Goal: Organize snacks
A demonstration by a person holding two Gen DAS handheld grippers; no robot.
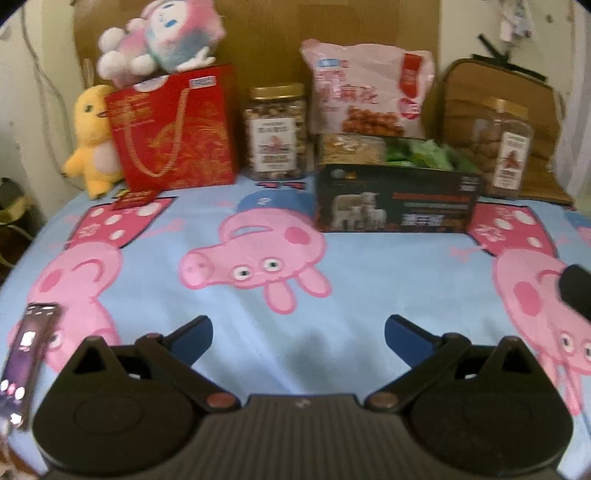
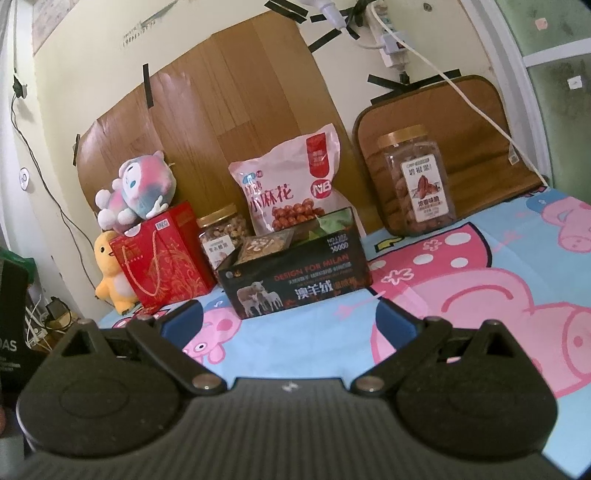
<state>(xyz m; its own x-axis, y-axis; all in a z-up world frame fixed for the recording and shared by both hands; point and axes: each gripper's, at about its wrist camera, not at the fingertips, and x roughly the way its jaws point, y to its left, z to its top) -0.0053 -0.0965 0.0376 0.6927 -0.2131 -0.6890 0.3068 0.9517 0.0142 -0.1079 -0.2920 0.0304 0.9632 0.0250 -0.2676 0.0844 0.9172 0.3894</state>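
Observation:
A black open box [image 1: 397, 203] [image 2: 295, 280] with sheep pictures stands on the cartoon-pig cloth and holds snack packs, some green [image 1: 421, 153]. Behind it leans a pink snack bag [image 1: 369, 88] [image 2: 291, 184]. A nut jar [image 1: 275, 133] [image 2: 221, 236] stands left of the box, a second jar [image 1: 508, 147] [image 2: 415, 181] to its right. My left gripper [image 1: 297, 328] is open and empty, low over the cloth, well short of the box. My right gripper [image 2: 288, 317] is open and empty, just before the box.
A red gift bag [image 1: 177, 129] [image 2: 162, 254] with a pink plush [image 1: 162, 33] on top and a yellow plush [image 1: 90, 140] stand at back left. A phone [image 1: 27, 354] lies at the left edge. A brown cushion [image 2: 443, 122] leans on the wall behind the right jar.

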